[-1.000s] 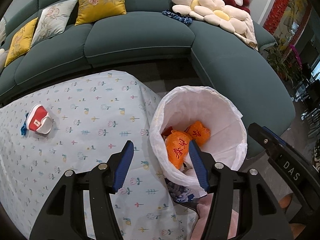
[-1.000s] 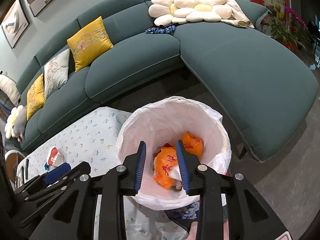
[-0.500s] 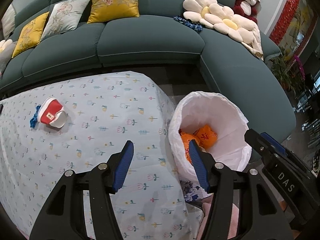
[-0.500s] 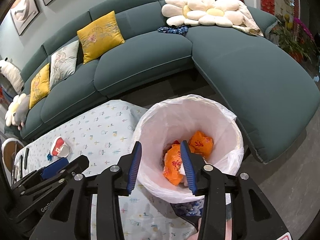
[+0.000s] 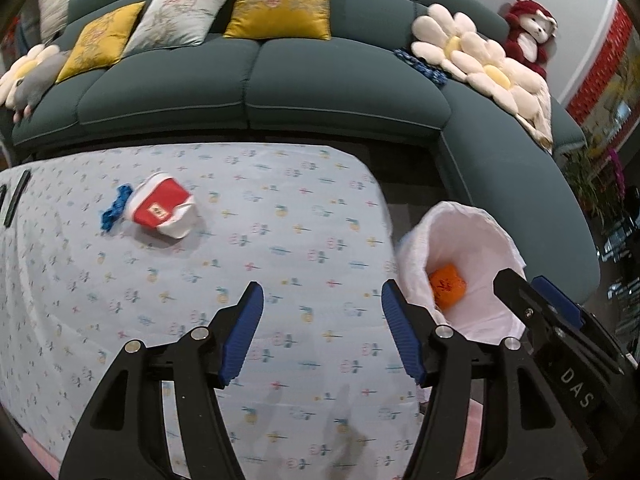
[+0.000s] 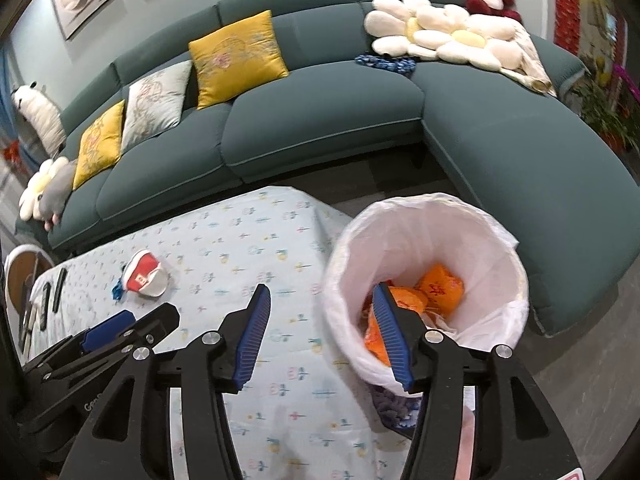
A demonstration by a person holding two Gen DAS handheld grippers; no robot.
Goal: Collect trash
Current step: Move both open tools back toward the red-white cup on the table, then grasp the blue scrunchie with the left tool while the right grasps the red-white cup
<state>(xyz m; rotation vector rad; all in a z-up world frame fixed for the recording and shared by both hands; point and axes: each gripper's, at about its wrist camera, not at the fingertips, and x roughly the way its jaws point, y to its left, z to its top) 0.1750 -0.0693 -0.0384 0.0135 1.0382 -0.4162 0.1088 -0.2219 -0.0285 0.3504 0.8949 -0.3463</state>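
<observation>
A crumpled red and white wrapper [image 5: 165, 211] with a blue scrap [image 5: 116, 208] beside it lies on the floral tablecloth [image 5: 280, 240]; it also shows in the right wrist view [image 6: 144, 274]. A bin lined with a white bag [image 6: 432, 240] stands at the table's right end and holds orange wrappers [image 6: 440, 286]; the left wrist view shows it too [image 5: 472, 264]. My left gripper [image 5: 322, 332] is open and empty over the cloth, well short of the wrapper. My right gripper [image 6: 320, 340] is open and empty by the bin's left rim.
A teal corner sofa [image 6: 320, 120] with yellow and grey cushions, flower pillows and a red plush monkey [image 5: 528, 36] curves behind the table. Dark slim objects [image 6: 52, 292] lie at the table's left end. Potted plants [image 5: 600, 176] stand at the right.
Both grippers have swung left, away from the bin and toward the table. The right gripper's jaws have opened wider. The wrapper now sits nearer the middle of the left view.
</observation>
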